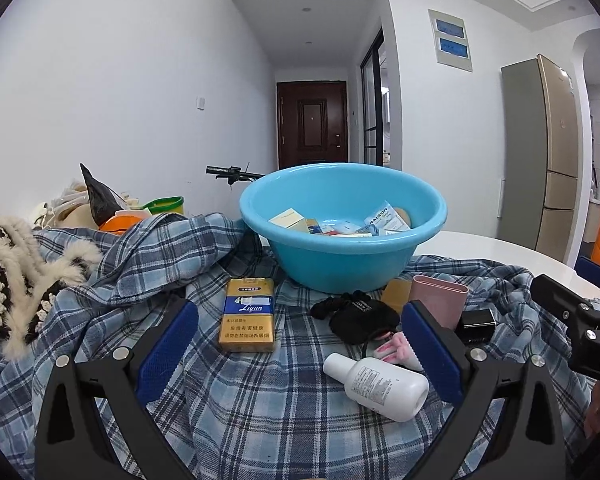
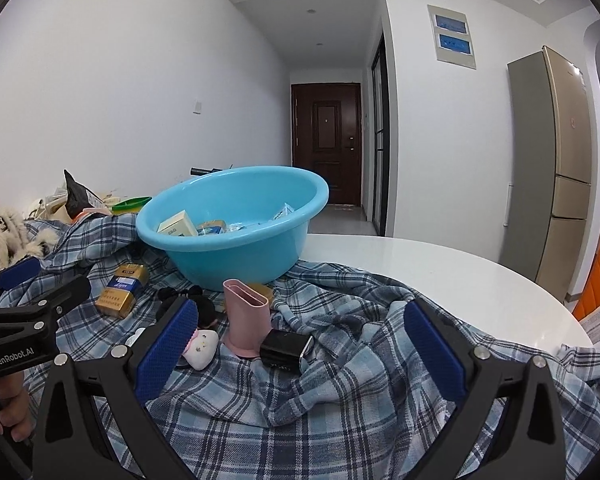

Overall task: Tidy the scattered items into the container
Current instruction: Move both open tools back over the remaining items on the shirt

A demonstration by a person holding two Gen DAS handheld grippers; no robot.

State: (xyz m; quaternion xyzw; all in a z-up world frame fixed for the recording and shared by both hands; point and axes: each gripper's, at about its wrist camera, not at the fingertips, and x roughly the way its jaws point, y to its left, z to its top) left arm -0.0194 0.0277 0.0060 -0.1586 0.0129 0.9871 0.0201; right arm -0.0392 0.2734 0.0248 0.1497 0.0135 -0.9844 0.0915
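Both hands' fingers spread, empty. Left gripper [image 1: 300, 354] low over the cigarette pack [image 1: 247, 314], white bottle [image 1: 378, 386] beside; blue basin [image 1: 342, 232] close behind, short carry.

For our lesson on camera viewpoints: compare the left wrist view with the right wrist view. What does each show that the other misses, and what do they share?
Only the left wrist view shows the white bottle lying on the plaid cloth, between the open left claw.

Only the right wrist view shows the person's hand gripping the left tool, and a wide bare stretch of white table.

Both show the blue basin holding boxes, the gold cigarette pack, the pink holder and the black charger. The right claw is open.
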